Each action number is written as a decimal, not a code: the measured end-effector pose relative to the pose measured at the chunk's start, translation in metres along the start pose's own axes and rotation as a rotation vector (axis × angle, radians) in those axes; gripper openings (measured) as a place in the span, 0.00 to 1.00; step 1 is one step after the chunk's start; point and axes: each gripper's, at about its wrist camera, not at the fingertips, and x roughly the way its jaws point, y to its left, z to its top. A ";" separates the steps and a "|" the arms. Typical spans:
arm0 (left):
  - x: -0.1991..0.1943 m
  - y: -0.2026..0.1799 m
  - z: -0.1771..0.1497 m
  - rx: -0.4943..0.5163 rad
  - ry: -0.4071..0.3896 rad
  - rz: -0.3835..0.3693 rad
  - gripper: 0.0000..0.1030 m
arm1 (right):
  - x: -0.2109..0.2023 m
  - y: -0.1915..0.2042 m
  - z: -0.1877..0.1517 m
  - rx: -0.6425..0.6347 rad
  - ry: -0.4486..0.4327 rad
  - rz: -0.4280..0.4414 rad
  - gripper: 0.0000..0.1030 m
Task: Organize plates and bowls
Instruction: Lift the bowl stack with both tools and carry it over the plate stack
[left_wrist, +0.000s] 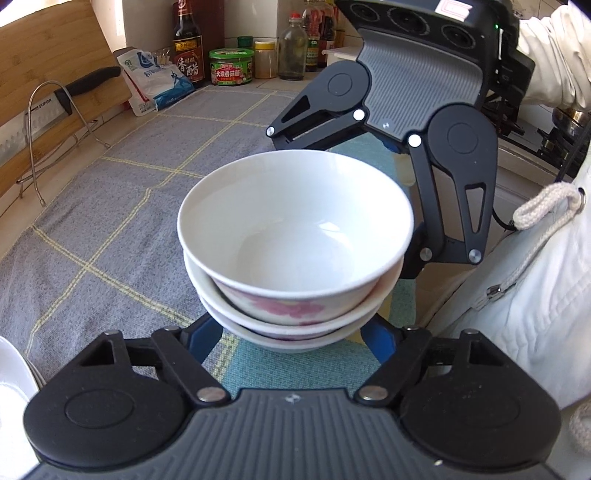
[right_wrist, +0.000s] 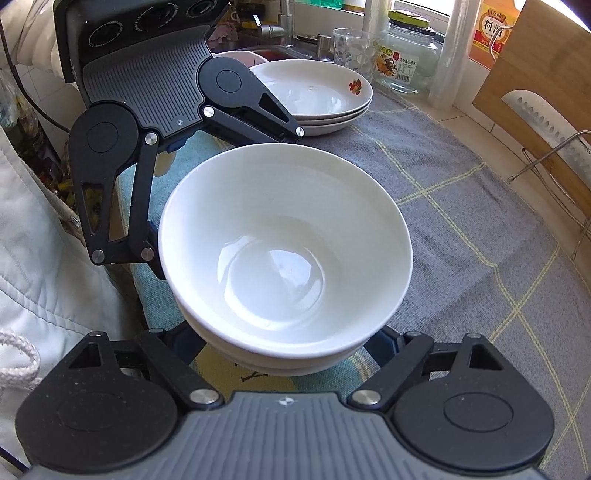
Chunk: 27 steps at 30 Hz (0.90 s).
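Three white bowls are nested in a stack (left_wrist: 295, 236), the top one with pink flowers on its outside, on a grey checked cloth (left_wrist: 110, 206). My left gripper (left_wrist: 291, 341) is shut on the stack, its blue fingers (left_wrist: 380, 338) pressing the lowest bowl from both sides. From the opposite side my right gripper (right_wrist: 288, 349) grips the same stack (right_wrist: 284, 254) low down, its fingertips partly hidden under the rims. Each gripper's black linkage (left_wrist: 454, 184) shows in the other's view. A pile of white plates (right_wrist: 317, 92) with a small flower print sits behind the bowls.
A knife (left_wrist: 88, 85) rests in a wire rack against a bamboo board (left_wrist: 44, 55) at the left. Sauce bottles (left_wrist: 188, 44), jars and a salt bag line the back wall. A glass jar (right_wrist: 406, 51) and a tumbler stand near the plates. A person's white coat (left_wrist: 535, 302) is close by.
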 end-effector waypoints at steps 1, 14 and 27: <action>0.000 0.000 -0.001 -0.003 -0.003 0.000 0.78 | 0.000 0.000 0.000 0.000 -0.002 0.000 0.88; -0.051 0.008 -0.012 -0.070 -0.049 0.089 0.78 | -0.008 -0.003 0.052 -0.092 -0.033 0.038 0.88; -0.133 0.069 -0.059 -0.143 -0.066 0.312 0.79 | 0.043 -0.013 0.172 -0.289 -0.116 0.067 0.88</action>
